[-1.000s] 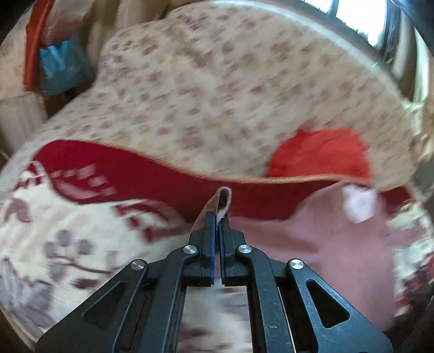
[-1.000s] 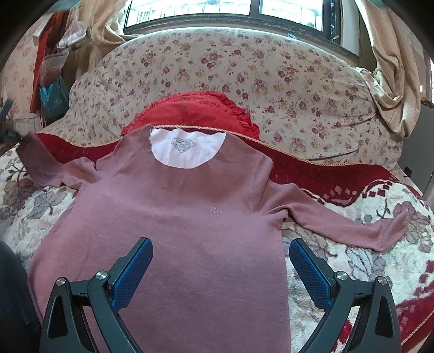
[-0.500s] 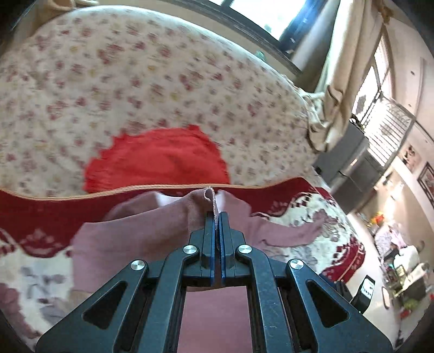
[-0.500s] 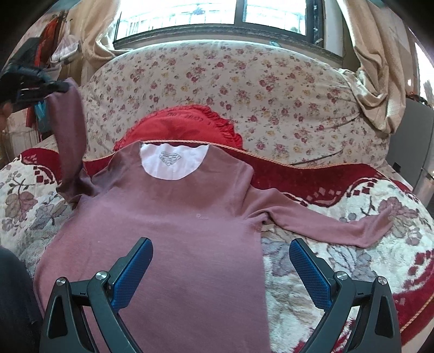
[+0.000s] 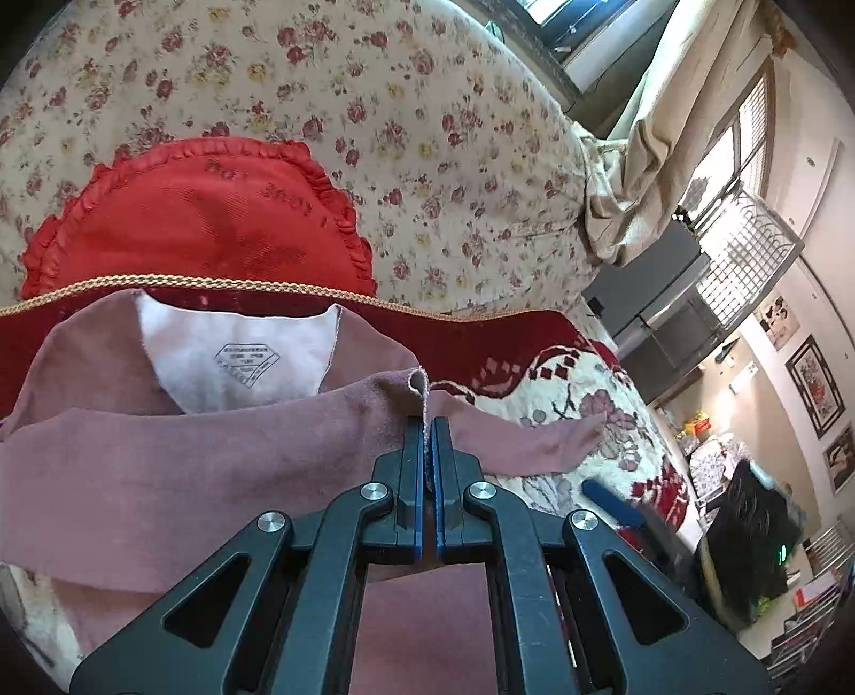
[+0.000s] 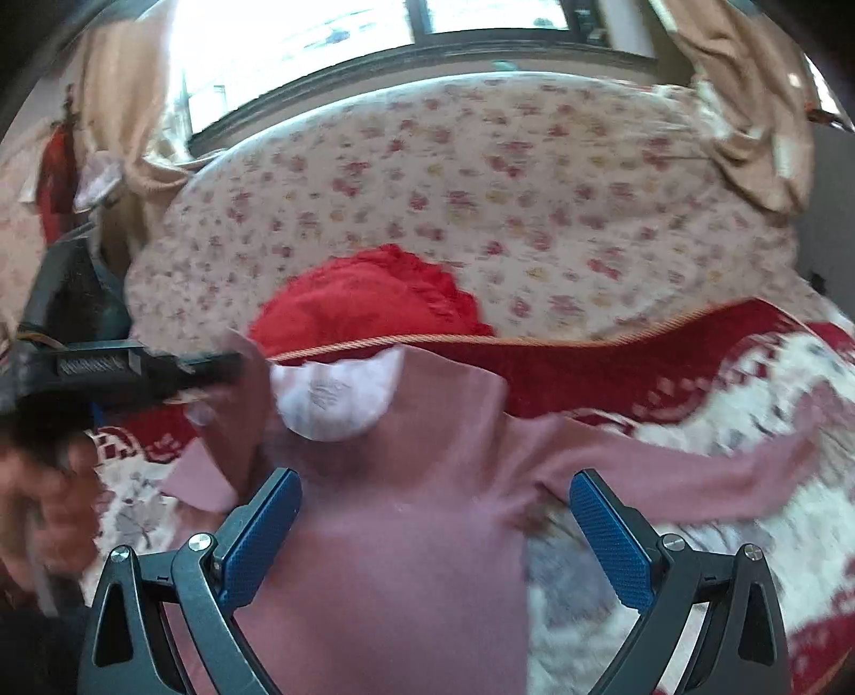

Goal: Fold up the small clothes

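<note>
A mauve long-sleeved shirt [image 6: 406, 545] lies front-up on the sofa seat, its white inner neck label [image 6: 334, 393] toward the backrest. My left gripper [image 5: 426, 427] is shut on the cuff of the shirt's left sleeve [image 5: 214, 460], which is drawn across the chest below the neckline [image 5: 240, 353]. It also shows in the right wrist view [image 6: 214, 369] at the left. My right gripper [image 6: 435, 513] is open and empty above the shirt's body. The right sleeve [image 6: 694, 476] lies stretched out to the right.
A red ruffled cushion [image 5: 192, 219] leans on the floral sofa backrest [image 5: 427, 133]. A red and cream patterned throw [image 6: 721, 385] covers the seat. A window [image 6: 374, 32] and curtains stand behind; room furniture [image 5: 668, 310] is at the right.
My left gripper has carried the left sleeve from the far left, up and over, across the shirt's chest toward the right. My right gripper has moved slightly closer over the shirt, still open.
</note>
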